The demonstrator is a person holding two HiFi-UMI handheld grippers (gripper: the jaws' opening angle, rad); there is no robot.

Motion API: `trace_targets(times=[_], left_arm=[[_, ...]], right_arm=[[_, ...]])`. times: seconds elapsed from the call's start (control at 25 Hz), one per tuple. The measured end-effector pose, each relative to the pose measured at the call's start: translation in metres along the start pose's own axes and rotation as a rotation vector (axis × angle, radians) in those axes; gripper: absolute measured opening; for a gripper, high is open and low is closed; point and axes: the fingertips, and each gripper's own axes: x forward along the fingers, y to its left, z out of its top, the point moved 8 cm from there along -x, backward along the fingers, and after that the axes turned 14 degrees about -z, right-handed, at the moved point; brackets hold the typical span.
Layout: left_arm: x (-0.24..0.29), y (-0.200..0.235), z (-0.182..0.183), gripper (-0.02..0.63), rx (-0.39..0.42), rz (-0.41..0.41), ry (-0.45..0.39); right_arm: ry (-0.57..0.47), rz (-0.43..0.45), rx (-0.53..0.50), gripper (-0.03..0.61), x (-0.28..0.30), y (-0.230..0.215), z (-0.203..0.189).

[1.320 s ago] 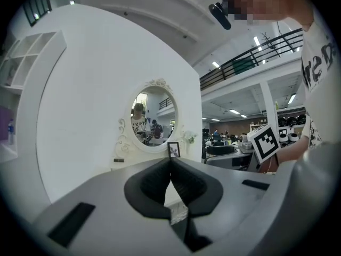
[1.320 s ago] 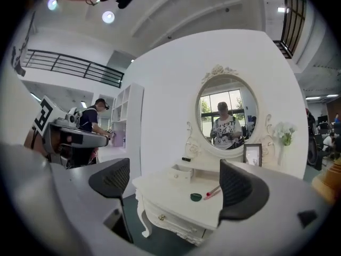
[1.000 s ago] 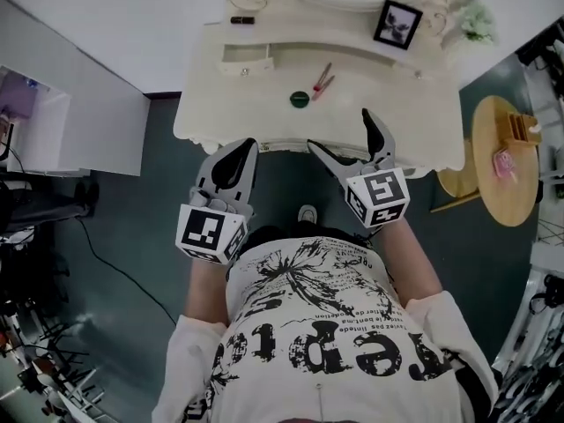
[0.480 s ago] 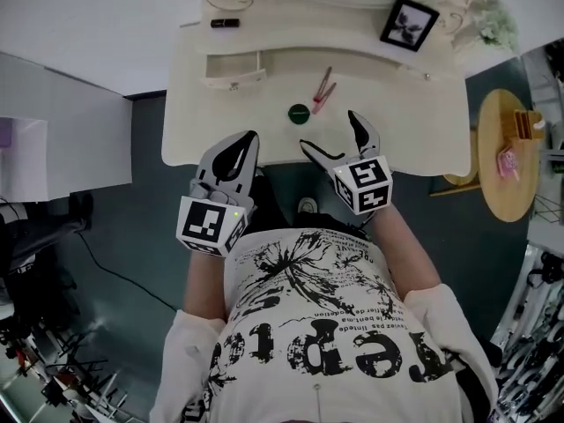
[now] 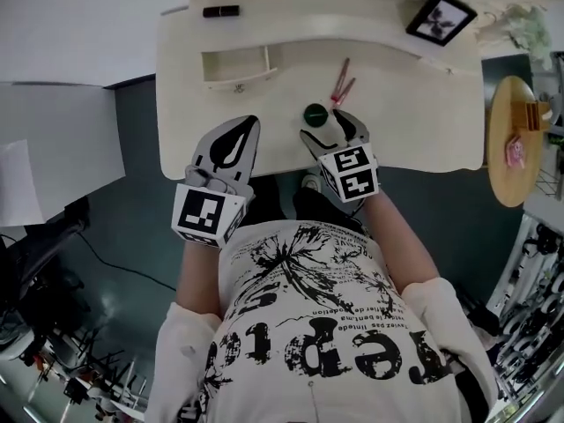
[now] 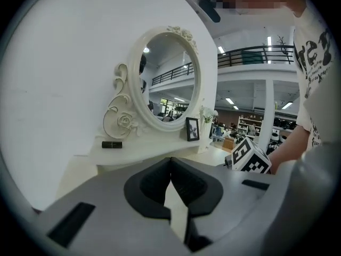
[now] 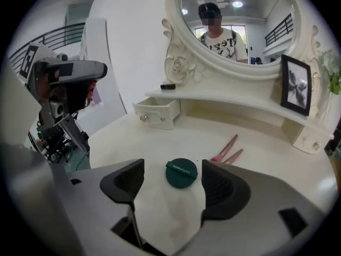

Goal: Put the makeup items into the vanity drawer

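Observation:
A round green compact [image 5: 315, 113] [image 7: 181, 173] lies on the cream vanity top [image 5: 405, 104]. My right gripper [image 5: 330, 124] [image 7: 171, 185] hovers just behind it, jaws closing, with the compact just ahead of the tips and not pressed. Two pink sticks [image 5: 341, 81] [image 7: 228, 149] lie beyond it. A black lipstick [image 5: 220, 11] [image 6: 112, 144] rests on the upper shelf at the left. The small drawer [image 5: 236, 66] [image 7: 157, 112] stands slightly pulled out. My left gripper [image 5: 244, 126] [image 6: 170, 167] is shut and empty over the table's front edge.
An oval mirror [image 7: 234, 23] [image 6: 168, 79] rises at the back, with a framed picture [image 5: 440, 16] [image 7: 296, 84] on the shelf to the right. A round wooden side table [image 5: 514, 139] stands right of the vanity. A white partition [image 5: 53, 130] is at the left.
Both grippers have moved forward over the vanity top. The right one has come up to the green compact and its jaws have narrowed. The left gripper stays shut.

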Motion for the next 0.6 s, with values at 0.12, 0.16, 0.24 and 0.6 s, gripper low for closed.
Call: trace_targets(times=[0.12, 0.16, 0.24, 0.6], left_arm=[[0.001, 0.021, -0.005, 0.011, -0.004, 0.001, 0.015], [0.000, 0.026, -0.006, 0.011, -0.008, 0.000, 0.017], [0.001, 0.037, -0.008, 0.011, -0.011, 0.001, 0.021], [0.001, 0.061, -0.010, 0.011, -0.017, -0.006, 0.036]], right_arm=[[0.051, 0.006, 0.002, 0.304, 0.018, 0.010, -0.001], [0.069, 0.003, 0.001, 0.290, 0.022, 0.011, -0.002], [0.103, -0.006, 0.000, 0.274, 0.031, 0.013, -0.003], [0.231, -0.116, -0.038, 0.151, 0.047, 0.017, 0.006]])
